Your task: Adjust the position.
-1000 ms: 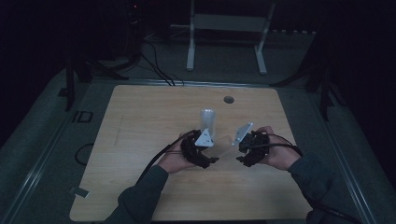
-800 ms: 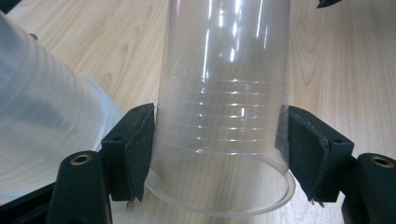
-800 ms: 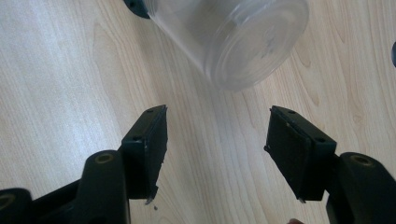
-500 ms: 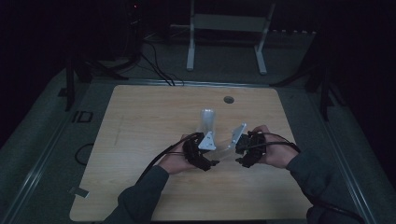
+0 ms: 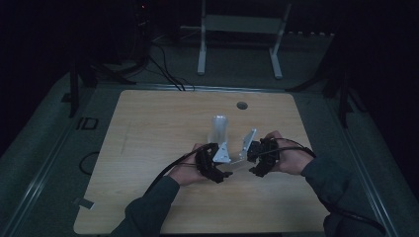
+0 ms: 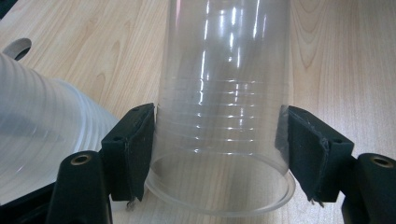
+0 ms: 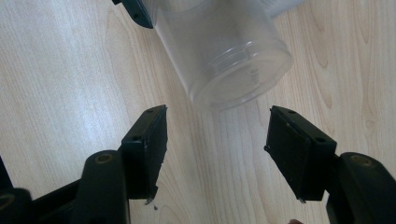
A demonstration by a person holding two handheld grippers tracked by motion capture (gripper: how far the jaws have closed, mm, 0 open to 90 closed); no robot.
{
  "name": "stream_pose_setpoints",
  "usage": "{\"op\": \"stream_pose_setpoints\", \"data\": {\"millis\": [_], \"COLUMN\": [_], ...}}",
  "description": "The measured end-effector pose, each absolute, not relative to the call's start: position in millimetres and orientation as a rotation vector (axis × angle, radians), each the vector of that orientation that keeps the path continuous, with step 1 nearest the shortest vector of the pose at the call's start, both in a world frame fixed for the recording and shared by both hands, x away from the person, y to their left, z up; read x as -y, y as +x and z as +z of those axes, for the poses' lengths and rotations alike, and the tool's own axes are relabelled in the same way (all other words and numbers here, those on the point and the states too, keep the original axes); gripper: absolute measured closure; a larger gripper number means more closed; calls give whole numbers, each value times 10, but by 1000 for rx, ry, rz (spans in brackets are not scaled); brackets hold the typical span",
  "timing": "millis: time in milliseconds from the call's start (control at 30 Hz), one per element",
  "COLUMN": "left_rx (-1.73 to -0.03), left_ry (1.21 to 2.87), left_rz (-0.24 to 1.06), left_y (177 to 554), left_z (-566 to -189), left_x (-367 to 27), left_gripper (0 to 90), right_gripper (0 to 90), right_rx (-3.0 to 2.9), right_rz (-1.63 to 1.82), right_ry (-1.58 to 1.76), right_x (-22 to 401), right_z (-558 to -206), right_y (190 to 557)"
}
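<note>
High view: we're holding the clear cup (image 5: 218, 129) at centre frame w/ the left gripper (image 5: 213, 163). Left gripper view: pads clamping its rim end. Right gripper view: right gripper (image 7: 215, 140) gaping, empty; squeezing harder risks crushing the cup.

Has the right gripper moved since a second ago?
Barely. In the high view the right gripper sits about where it was against the table's hole, perhaps slightly nearer the cup.

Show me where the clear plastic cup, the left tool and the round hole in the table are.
clear plastic cup (image 6: 224, 107), left gripper view, on its ribbed wall
left tool (image 6: 217, 154), left gripper view, midway between its pads
round hole (image 5: 241, 105), high view, on its middle
</note>
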State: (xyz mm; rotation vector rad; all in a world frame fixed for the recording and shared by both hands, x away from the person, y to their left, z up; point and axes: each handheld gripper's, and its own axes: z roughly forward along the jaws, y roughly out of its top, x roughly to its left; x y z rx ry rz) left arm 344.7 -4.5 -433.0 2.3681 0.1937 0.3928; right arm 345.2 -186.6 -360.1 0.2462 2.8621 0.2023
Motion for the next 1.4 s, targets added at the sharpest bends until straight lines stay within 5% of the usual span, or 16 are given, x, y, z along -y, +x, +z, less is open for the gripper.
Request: {"op": "stream_pose_setpoints", "data": {"millis": [700, 1400], "left_rx": [-86, -57], "left_ry": [2413, 2376], "left_rz": [551, 575], "left_y": [3286, 3238], "left_z": [-4329, -4300], "left_x": [185, 193], "left_gripper": [294, 294], "right_gripper": [347, 360], "right_rx": [-2931, -2953], "right_rz": [187, 230], "right_ry": [277, 283], "right_x": [1807, 1790], "right_z": [-3632, -3680], "right_y": [3505, 3513]}}
